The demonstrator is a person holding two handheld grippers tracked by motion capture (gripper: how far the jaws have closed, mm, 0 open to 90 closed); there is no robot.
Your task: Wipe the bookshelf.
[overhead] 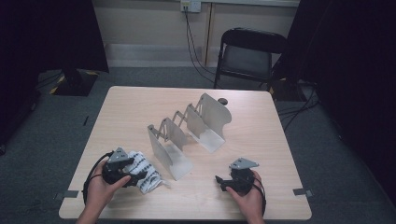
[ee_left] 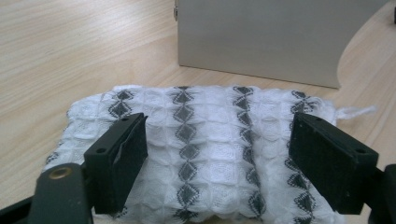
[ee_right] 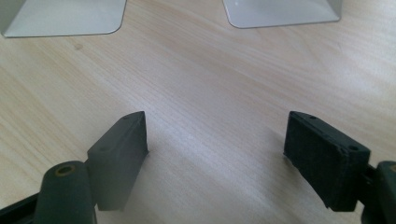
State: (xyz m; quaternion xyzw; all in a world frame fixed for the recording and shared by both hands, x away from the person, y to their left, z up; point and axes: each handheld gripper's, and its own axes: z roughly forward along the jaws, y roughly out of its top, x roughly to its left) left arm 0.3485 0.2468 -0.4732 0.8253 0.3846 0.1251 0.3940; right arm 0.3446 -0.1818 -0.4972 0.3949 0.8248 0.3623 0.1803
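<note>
cloth (overhead: pixel 144 173): lower left of the high view, flat on the table (overhead: pixel 140 112), just left of the rack's near panel; in the left gripper view it lies across the frame, long axis side to side.
cloth make: white knitted pad, puffy squares, 4 dark diamond stripes, a loose thread at 1 corner.
left gripper (ee_left: pixel 217 161): directly over the cloth, jaws spread wide, pads astride it but not pressing; nothing held.
nearer hand: left, by far.
right gripper (ee_right: pixel 217 158): lower right of the high view, well apart from the cloth, jaws wide open over bare wood.
rack (overhead: pixel 189 133): centre, grey sheet metal, 2 upright panels joined by a zigzag link, rounded corners.
</note>
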